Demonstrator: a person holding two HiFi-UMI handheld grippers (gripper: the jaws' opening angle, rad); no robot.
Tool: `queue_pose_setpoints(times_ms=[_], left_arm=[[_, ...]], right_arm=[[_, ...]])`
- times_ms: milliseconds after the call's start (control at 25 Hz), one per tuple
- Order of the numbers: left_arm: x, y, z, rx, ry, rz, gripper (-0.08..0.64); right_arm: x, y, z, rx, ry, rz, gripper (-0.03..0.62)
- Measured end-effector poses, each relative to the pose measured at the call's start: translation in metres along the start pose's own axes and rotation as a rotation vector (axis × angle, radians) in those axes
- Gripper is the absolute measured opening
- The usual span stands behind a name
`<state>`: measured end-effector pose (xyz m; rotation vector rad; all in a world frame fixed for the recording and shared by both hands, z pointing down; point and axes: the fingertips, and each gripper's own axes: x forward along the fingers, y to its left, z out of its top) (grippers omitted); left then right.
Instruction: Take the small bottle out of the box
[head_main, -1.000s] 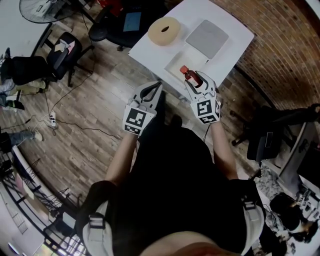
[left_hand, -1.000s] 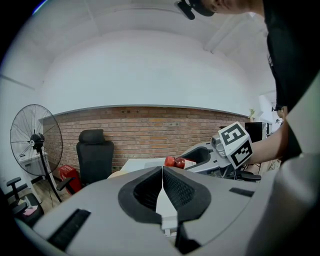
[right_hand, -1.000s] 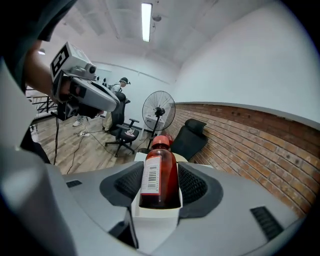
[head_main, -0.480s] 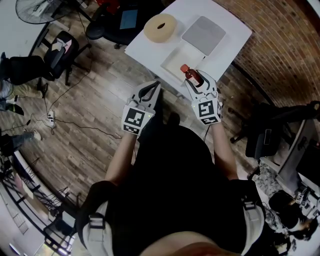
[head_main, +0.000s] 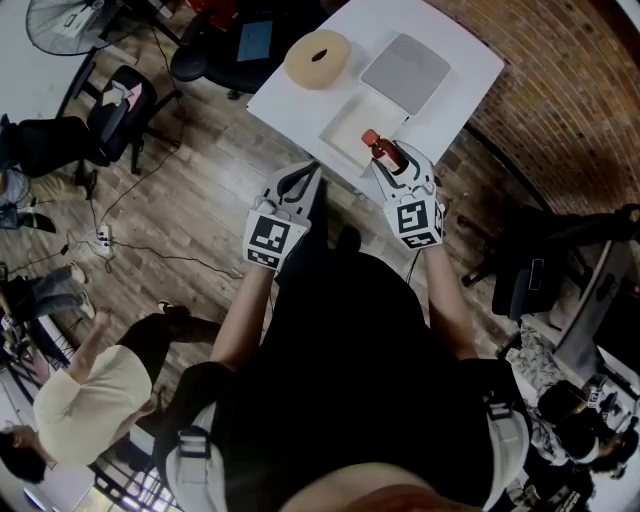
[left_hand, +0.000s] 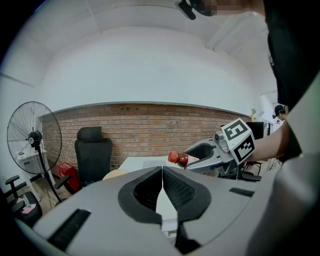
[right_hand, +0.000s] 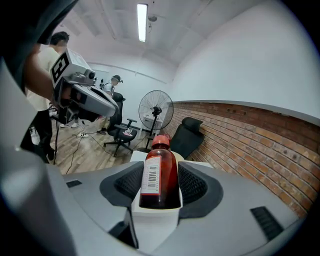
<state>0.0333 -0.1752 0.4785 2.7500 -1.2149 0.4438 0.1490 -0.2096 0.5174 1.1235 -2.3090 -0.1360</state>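
Reading left to right, extraction looks mostly done.

Left gripper (left_hand: 162, 171): jaws pressed together, nothing between them. In the head view it sits off the near edge of the bench (head_main: 290, 105), apart from the box (head_main: 352, 125) and pointing roughly toward it. It has no part in the grasp.

Box: white, open, on the bench. A tan ring (head_main: 318, 58) lies beyond it to the left and a grey pad (head_main: 405, 72) beyond it to the right. The floor I can see looks bare. The near right corner is covered from the head view, so I can't vouch for that bit.

Bottle (right_hand: 160, 172): dark red-brown, red cap, white label with a barcode. It lies along the jaws that hold it, cap pointing away from the person. The left gripper view shows it in the air with brick wall behind the cap, touching neither bench nor box. In the head view it overlaps the box's near right corner. My read is that it's lifted clear of the box but not carried off to the side.

Right gripper (head_main: 393, 172): jaws pinching the bottle's lower body, 1 on each side. The grip looks square.

Left to do, my judgement:
- move the bottle off the box footprint
- set it on bare bench
- release

Call it roughly 2 of 3 steps done.
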Motion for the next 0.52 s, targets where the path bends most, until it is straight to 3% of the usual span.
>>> queue_pose_setpoints(times_ms=[520], left_arm=[[0.029,0.034,0.009,-0.002,0.005,-0.017,0.021]], right_arm=[[0.034,-0.023,-0.004,0.001,0.043,-0.013,0.213]])
